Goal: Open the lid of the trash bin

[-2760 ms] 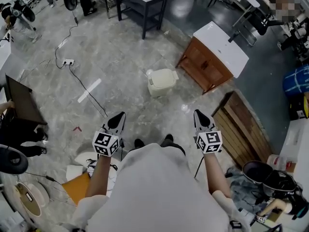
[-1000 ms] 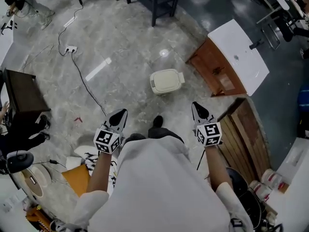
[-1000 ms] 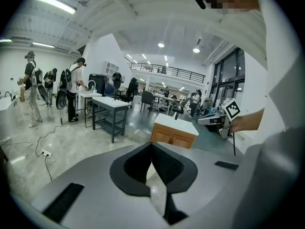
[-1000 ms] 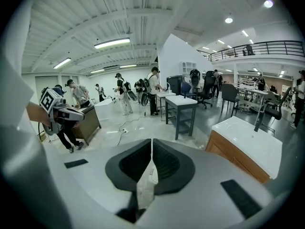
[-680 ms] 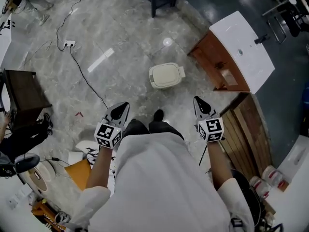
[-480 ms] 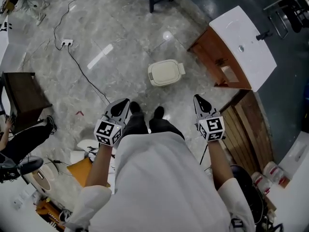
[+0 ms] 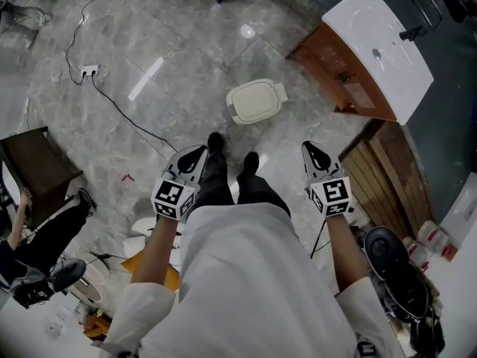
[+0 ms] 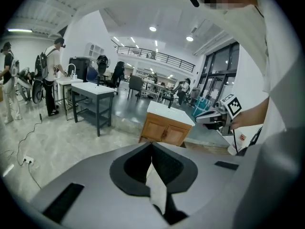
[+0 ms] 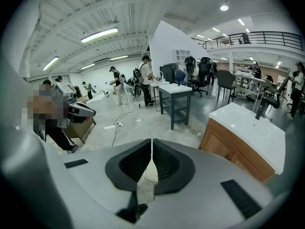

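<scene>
The cream trash bin (image 7: 255, 101) stands on the marble floor just ahead of the person's shoes, its lid down. My left gripper (image 7: 191, 157) and right gripper (image 7: 314, 154) are held at waist height on either side of the legs, both short of the bin and apart from it. Each has its jaws shut with nothing between them. In the left gripper view the left gripper (image 8: 151, 147) shows only a pale sliver behind its jaws. The right gripper (image 9: 151, 146) looks the same in its own view.
A wooden cabinet with a white sink top (image 7: 376, 47) stands right of the bin. A slatted wooden panel (image 7: 391, 192) lies at the right. A cable and power strip (image 7: 89, 71) run across the floor at left, near a dark box (image 7: 37, 166) and a seated person (image 7: 41, 233).
The person has walked forward, so the bin now lies closer to the feet. Both grippers have kept their stance and stayed shut.
</scene>
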### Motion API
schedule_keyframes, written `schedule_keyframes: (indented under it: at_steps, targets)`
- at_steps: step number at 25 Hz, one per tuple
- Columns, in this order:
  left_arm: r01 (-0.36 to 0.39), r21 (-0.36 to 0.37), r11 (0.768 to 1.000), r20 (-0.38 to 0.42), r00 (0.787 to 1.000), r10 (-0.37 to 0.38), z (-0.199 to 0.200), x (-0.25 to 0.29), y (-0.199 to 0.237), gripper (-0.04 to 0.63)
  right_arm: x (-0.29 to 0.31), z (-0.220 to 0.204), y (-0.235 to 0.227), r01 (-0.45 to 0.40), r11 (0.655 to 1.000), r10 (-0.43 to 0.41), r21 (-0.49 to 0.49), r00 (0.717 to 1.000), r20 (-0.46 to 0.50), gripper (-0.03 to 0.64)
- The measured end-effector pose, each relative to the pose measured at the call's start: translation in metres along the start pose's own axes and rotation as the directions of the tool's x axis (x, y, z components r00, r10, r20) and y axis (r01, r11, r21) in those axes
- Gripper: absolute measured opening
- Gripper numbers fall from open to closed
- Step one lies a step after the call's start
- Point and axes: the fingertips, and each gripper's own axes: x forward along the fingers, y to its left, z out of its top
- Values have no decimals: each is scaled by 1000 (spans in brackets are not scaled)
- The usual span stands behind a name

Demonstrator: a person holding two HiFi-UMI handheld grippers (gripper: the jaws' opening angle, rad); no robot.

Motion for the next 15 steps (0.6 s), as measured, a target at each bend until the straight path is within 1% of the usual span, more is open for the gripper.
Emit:
schedule_keyframes:
  at_steps: [6, 8, 11, 15]
  targets:
    - [108, 22, 994, -86, 991, -106, -15, 36, 23, 18, 26, -9, 9, 26, 999, -24, 41, 998, -50, 34]
    - [126, 28, 992, -114, 986, -122, -23, 48, 33, 18, 35, -14, 12, 47, 996, -43, 70, 997, -62, 34]
    - [138, 12, 990, -149, 980, -135, -34, 61, 50, 18, 46, -24, 23, 73, 990, -63, 119, 994, -88, 34]
    - [162, 10, 987, -194, 968, -157, -53, 86, 66, 18, 65, -43, 34, 91, 984, -74, 155, 991, -114, 34]
